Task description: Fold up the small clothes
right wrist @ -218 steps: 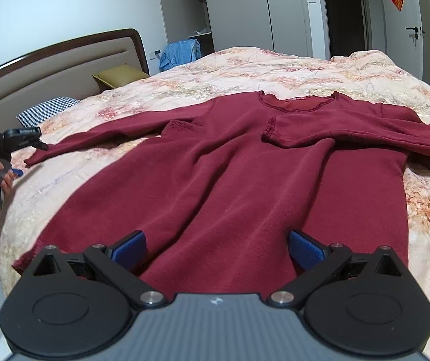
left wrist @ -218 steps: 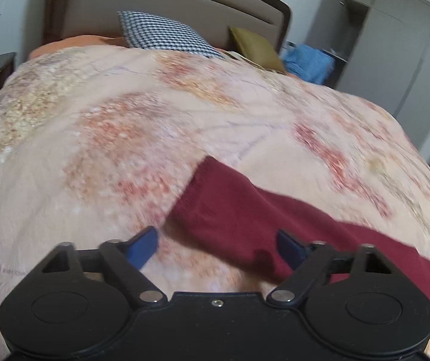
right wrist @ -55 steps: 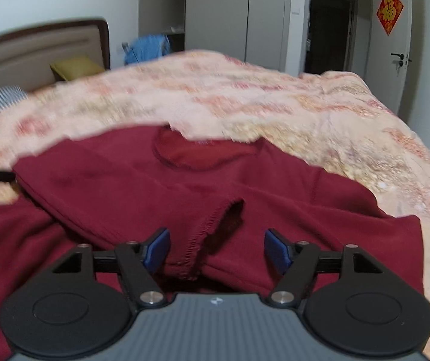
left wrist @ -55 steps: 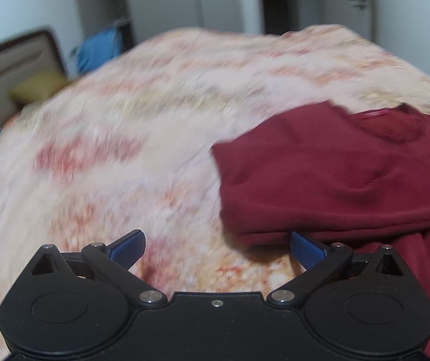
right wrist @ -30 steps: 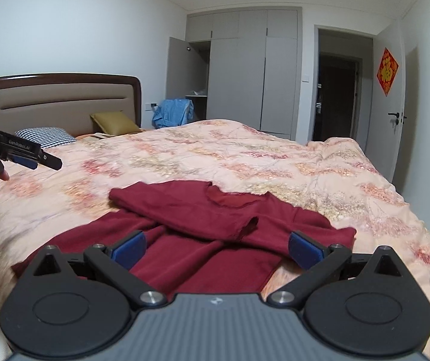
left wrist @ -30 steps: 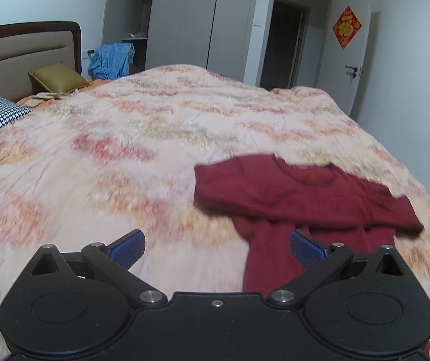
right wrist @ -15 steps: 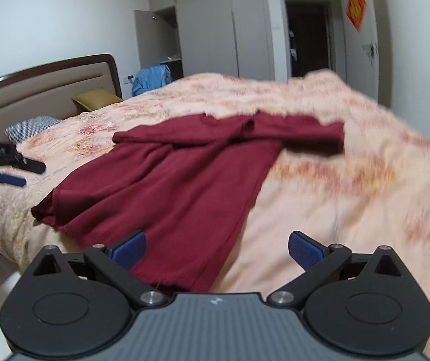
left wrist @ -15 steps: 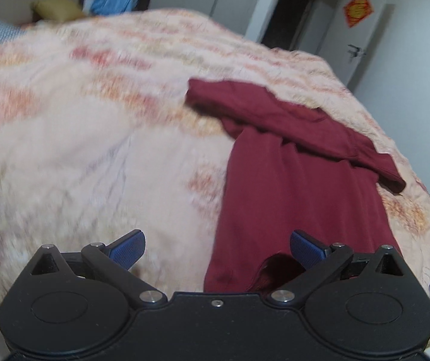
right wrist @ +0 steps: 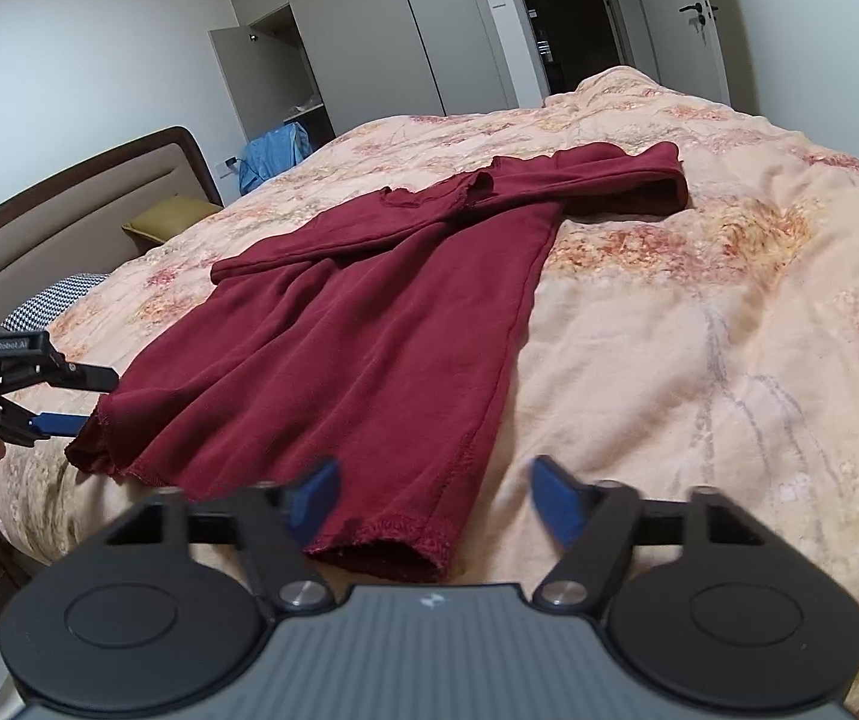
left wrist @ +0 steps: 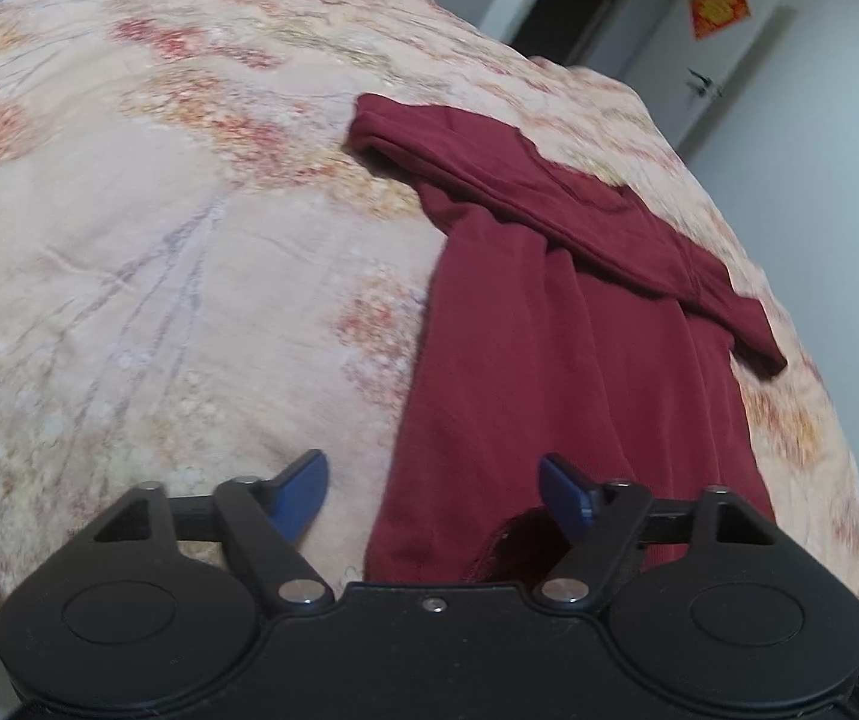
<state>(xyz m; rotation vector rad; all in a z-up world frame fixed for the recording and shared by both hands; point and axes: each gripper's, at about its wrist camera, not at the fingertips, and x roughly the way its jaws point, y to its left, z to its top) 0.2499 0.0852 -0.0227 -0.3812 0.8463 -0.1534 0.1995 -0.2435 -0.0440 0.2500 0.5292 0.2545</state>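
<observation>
Both claws have dropped to the hem end of the maroon top (right wrist: pixel 369 324), closer than half a second ago. Left claw (left wrist: pixel 435 495) gapes wide at one hem corner; right claw (right wrist: pixel 432 501) gapes wide at the other. Top lies flat on the bed (right wrist: pixel 729 312), sleeves folded across the chest. Hem partly hidden behind the claw bodies.

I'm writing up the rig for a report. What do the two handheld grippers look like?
The left gripper and the right gripper each have black linkage arms, round black discs, silver pivot screws and blue fingers. The right's base is ribbed grey. In the right wrist view, the left's black body reads "GenRobot.AI", with a grey handle.
</observation>
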